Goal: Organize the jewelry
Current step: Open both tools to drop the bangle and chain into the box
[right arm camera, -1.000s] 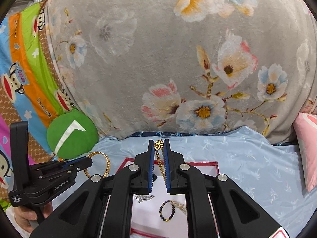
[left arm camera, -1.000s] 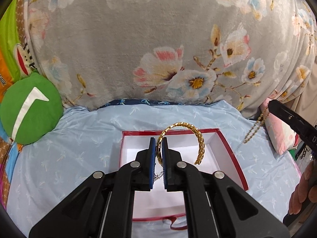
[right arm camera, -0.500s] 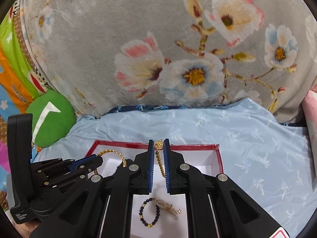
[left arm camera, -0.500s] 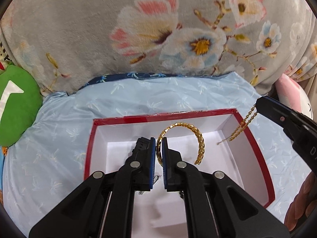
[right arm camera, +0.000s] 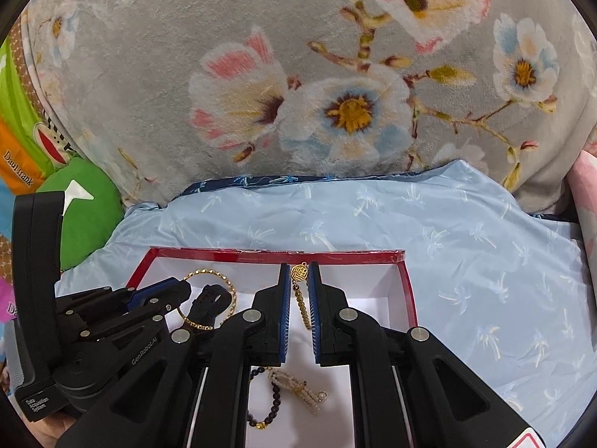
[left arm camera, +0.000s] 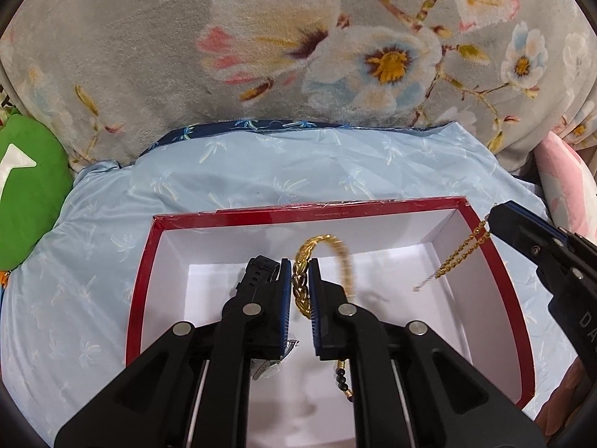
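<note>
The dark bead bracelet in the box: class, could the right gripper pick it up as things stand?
Probably not yet. The right gripper is shut on a gold chain, so its jaws are occupied. The dark bead bracelet lies uncovered on the box floor just below it.

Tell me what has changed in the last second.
Both grippers came down into the red box. The left gripper, its jaws just opening slightly, has the gold bangle between them. The right gripper stays shut on the gold chain. The beaded bracelets lie unmoved.
</note>
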A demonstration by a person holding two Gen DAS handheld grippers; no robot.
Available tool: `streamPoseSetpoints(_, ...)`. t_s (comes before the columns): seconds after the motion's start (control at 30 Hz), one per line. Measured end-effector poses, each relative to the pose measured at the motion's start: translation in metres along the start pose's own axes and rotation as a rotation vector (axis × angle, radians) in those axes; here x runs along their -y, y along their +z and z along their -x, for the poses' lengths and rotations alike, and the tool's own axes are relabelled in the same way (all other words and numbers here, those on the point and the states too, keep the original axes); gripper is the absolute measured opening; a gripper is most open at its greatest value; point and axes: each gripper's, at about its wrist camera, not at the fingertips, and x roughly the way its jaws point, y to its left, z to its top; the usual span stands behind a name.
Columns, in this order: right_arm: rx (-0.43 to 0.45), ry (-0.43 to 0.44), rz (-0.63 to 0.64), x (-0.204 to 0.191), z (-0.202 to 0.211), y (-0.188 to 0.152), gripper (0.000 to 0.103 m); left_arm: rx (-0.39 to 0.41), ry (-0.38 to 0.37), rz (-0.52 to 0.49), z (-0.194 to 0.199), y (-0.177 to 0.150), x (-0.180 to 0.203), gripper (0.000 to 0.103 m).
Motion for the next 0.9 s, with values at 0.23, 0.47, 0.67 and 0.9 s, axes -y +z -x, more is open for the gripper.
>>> streamPoseSetpoints(0.23, 0.035, -0.004, -0.015, 0.003, 0.004, 0.001, 0.023, 0.056, 0.042, 0.009, 0.007, 0.003, -0.001, 0.057)
streamPoseSetpoints(0.47, 0.074, 0.008, -0.025, 0.003, 0.023, 0.006, 0.025, 0.104, 0.031, 0.043, 0.03, 0.009, -0.009, 0.065)
streamPoseSetpoints(0.67, 0.121, 0.032, -0.012, -0.006, 0.057, 0.006, 0.025, 0.147, 0.036, 0.054, 0.066, 0.009, -0.013, 0.069)
streamPoseSetpoints(0.9, 0.176, 0.066, 0.018, -0.026, 0.113, -0.006, 0.034, 0.185, 0.037, 0.048, 0.117, -0.005, -0.014, 0.07)
